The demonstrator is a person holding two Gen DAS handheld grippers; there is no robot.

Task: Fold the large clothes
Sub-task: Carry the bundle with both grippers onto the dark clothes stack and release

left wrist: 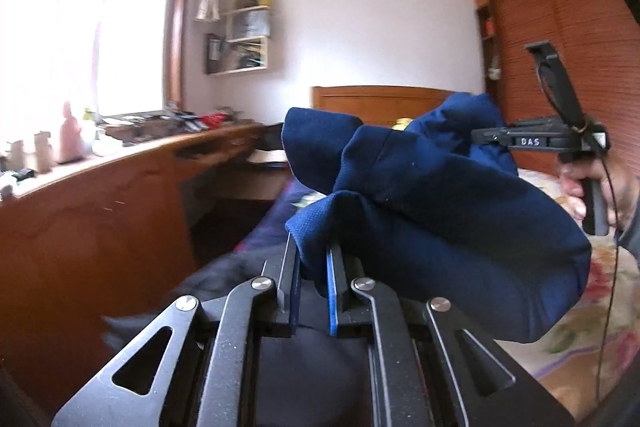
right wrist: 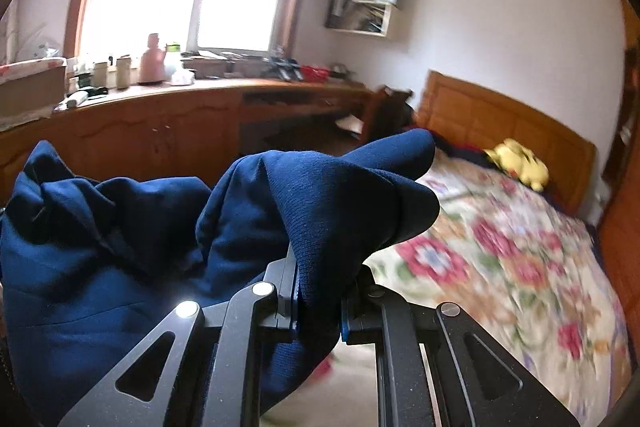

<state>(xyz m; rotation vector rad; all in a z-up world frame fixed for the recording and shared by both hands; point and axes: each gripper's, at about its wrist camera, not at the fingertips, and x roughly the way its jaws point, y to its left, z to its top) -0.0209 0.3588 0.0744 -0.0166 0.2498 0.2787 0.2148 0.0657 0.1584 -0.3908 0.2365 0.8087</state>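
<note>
Navy garment bunched, rumpled, pinched in both hand-held grippers, above floral bedspread

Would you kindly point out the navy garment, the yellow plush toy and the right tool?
navy garment (right wrist: 120, 247): right wrist view, its bunched middle.
yellow plush toy (right wrist: 520, 165): right wrist view, its body.
right tool (left wrist: 486, 136): left wrist view, fingertips gripping cloth.

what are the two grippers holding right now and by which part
Both hold the navy garment: left gripper and right gripper each pinch a bunched fold; which part cannot be told.
</note>
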